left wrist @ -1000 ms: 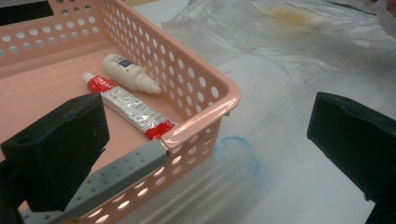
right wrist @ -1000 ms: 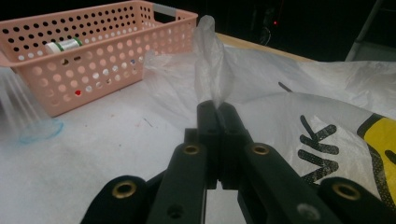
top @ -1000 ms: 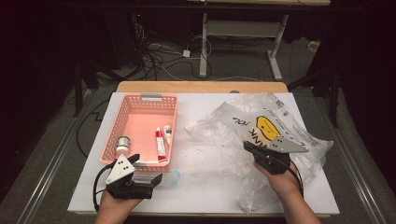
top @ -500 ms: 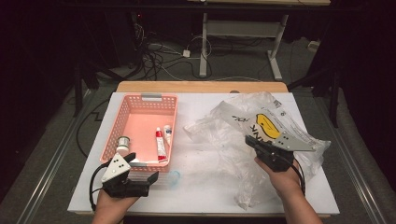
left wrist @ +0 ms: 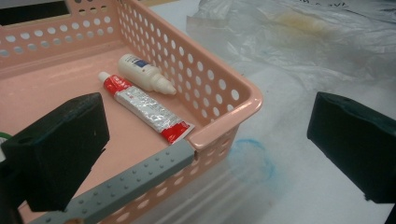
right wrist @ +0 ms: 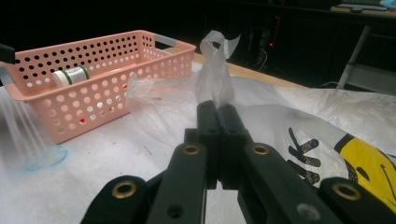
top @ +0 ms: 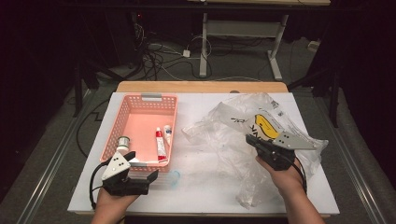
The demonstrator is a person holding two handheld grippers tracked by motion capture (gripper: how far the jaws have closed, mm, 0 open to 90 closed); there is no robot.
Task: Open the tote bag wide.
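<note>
Over on the left, the left claw (top: 148,176) sits low on the counter (top: 205,196) with its jaws spread wide, nothing between them, hovering at the near corner of the pink basket (top: 144,100). A red-and-silver tube (left wrist: 145,108) and a small white bottle (left wrist: 142,78) lie side by side in that basket. Moving right — the right claw (right wrist: 217,108) is clamped tight on a twisted pinch of the clear plastic bag (top: 243,140), which sprawls across the counter's right half. Looks like the bag-opening step: next, I'd guess, the free claw must catch the opposite edge — gently, that film slips.
</note>
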